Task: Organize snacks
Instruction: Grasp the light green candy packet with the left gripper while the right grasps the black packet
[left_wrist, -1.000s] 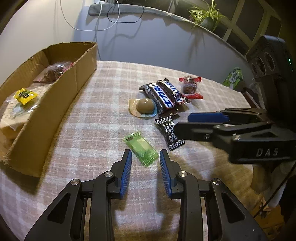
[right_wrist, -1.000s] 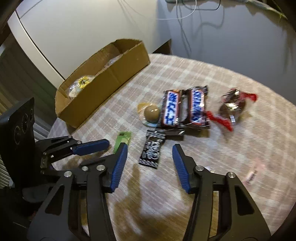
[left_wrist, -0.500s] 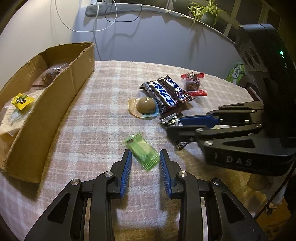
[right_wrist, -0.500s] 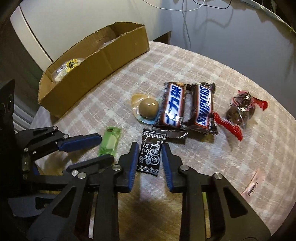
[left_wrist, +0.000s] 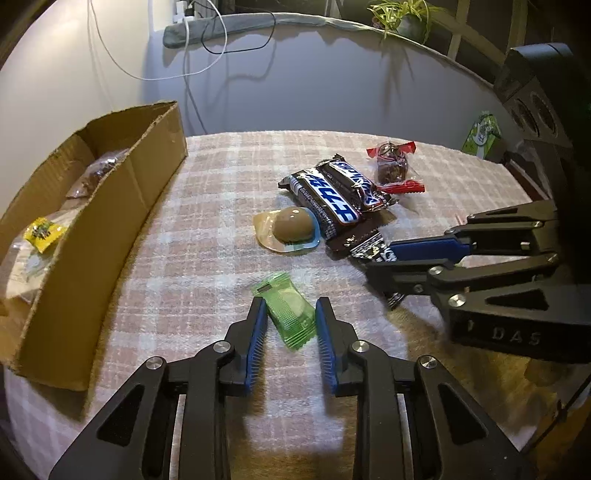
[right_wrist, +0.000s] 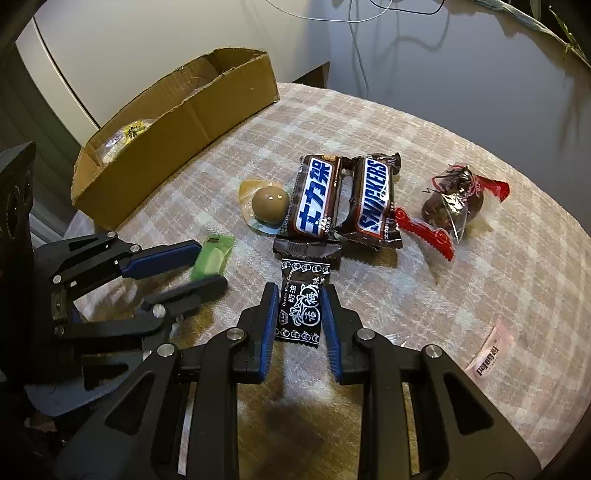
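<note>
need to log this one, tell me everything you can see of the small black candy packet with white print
The black candy packet is a small flat pillow wrapper, glossy like plastic film, printed in white with Chinese characters, a ring border and "Cream Plum Candy". Its crimped ends look sealed. It lies flat on the checked tablecloth, lengthwise between the right gripper jaws, whose blue pads sit against its long edges. Its far end lies at the brown wrapper end of the Snickers bars.
</note>
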